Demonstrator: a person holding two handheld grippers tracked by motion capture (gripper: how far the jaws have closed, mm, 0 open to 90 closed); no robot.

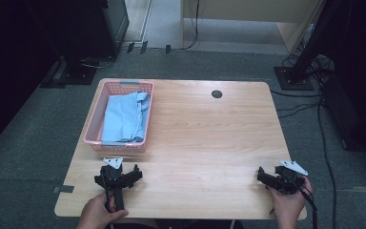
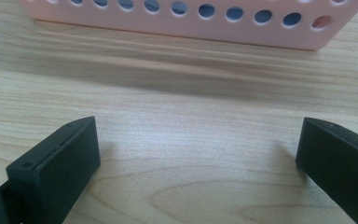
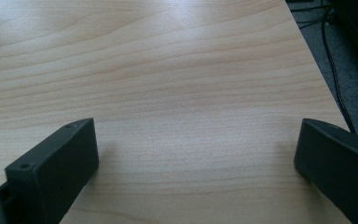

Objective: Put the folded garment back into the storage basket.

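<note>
A pink perforated basket (image 1: 95, 121) stands on the left half of the wooden table (image 1: 209, 138), and a folded light blue cloth (image 1: 124, 117) lies inside it. My left gripper (image 1: 118, 172) rests on the table just in front of the basket, jaws wide open with nothing between them. In the left gripper view the left gripper (image 2: 198, 140) faces the basket wall (image 2: 191, 28), blue showing through its holes. My right gripper (image 1: 272, 175) sits near the table's front right corner, also open and empty. Bare wood lies between the jaws of the right gripper (image 3: 198, 140).
A dark round cable hole (image 1: 217, 94) sits near the table's far edge. Grey carpet surrounds the table, with black stands (image 1: 295, 71) and cables (image 1: 324, 143) on the floor to the right. The table's right edge (image 3: 317, 79) runs close to the right gripper.
</note>
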